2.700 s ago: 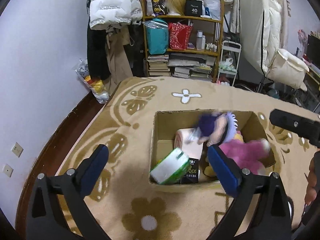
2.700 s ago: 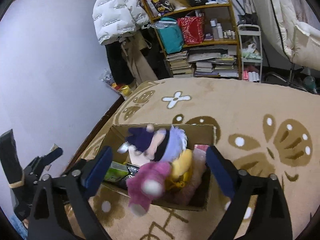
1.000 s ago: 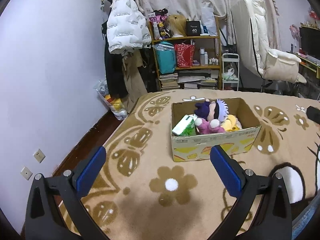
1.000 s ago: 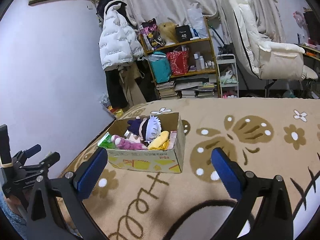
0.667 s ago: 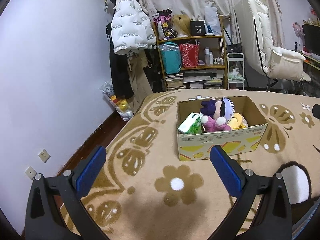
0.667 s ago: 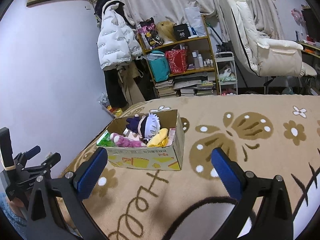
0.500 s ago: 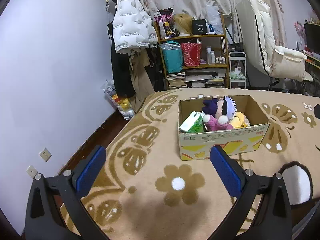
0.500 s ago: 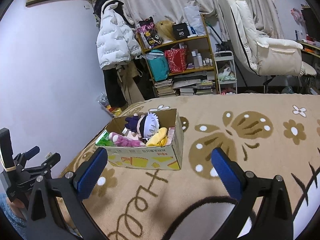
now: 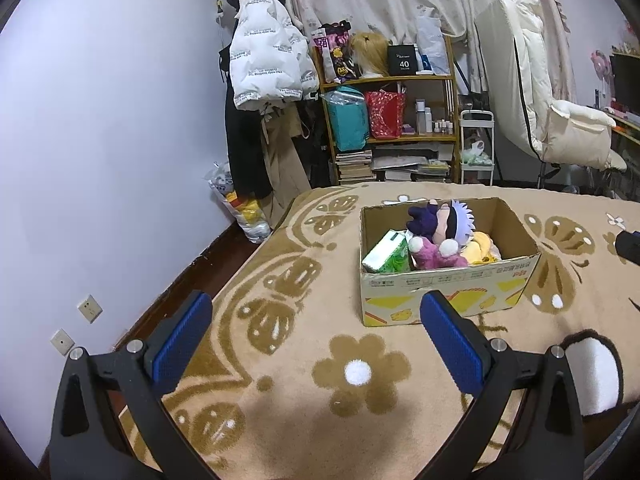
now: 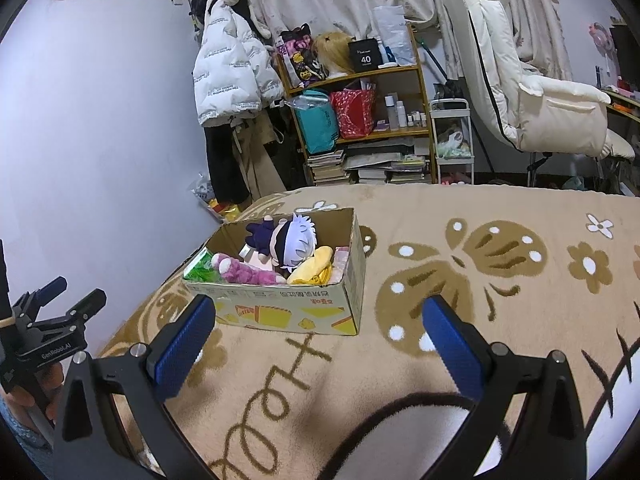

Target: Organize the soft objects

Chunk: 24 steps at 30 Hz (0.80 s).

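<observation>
Open-topped cardboard box (image 9: 448, 294) with yellow printed panels noted standing on beige carpet (image 9: 280, 380) patterned with brown flowers and butterflies. Box contents, as seen from both wrist views: doll with pale lilac hair and dark purple outfit (image 9: 444, 222) lying uppermost toward the rear; pink plush toy with white paws (image 9: 430, 250) in front of it; yellow soft item (image 9: 478, 248) beside the pink plush; green-and-white soft pack (image 9: 386, 256) propped against the box's left wall in the left view. All soft items inside the box, none on the carpet.

Left gripper (image 9: 316, 332) held above the carpet, short of the box, blue-padded fingers (image 9: 180, 340) spread wide, nothing between them. Right gripper (image 10: 318, 338) likewise clear of the box, blue pads (image 10: 454, 344) spread wide, empty. Left gripper also visible at the lower left edge of the right view, held in a hand (image 10: 24, 400).

Background: wooden shelf unit (image 9: 392, 128) loaded with bags, books and bottles; white puffer jacket (image 9: 268, 68) hanging to its left; cream reclining chair (image 9: 552, 120) to the right; pale curtains (image 9: 380, 4) behind.
</observation>
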{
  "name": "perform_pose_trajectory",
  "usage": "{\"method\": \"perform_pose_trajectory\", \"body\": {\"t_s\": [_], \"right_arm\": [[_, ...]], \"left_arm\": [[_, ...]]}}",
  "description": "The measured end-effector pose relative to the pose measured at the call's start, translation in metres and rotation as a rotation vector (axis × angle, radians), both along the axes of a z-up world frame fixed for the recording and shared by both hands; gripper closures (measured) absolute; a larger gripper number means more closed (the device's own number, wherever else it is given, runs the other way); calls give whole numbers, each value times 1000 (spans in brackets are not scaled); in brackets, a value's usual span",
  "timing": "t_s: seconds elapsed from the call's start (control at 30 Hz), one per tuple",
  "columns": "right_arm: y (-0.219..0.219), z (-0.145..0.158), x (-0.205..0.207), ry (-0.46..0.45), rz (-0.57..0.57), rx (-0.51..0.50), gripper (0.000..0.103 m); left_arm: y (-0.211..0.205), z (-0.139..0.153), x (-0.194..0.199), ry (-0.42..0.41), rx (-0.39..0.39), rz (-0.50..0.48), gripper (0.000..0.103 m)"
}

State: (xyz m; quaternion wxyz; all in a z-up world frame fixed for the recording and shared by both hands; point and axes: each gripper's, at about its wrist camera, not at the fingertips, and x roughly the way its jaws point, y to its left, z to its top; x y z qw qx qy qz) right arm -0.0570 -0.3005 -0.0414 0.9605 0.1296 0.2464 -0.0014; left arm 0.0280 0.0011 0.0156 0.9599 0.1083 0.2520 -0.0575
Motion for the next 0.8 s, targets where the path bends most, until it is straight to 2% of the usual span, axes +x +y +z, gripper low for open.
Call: {"method": "perform_pose_trajectory", "body": {"t_s": [0.8], "right_arm": [[-7, -3, 1, 15, 2, 3, 0]], "left_arm": [[-2, -1, -3, 7, -7, -20, 0]]}}
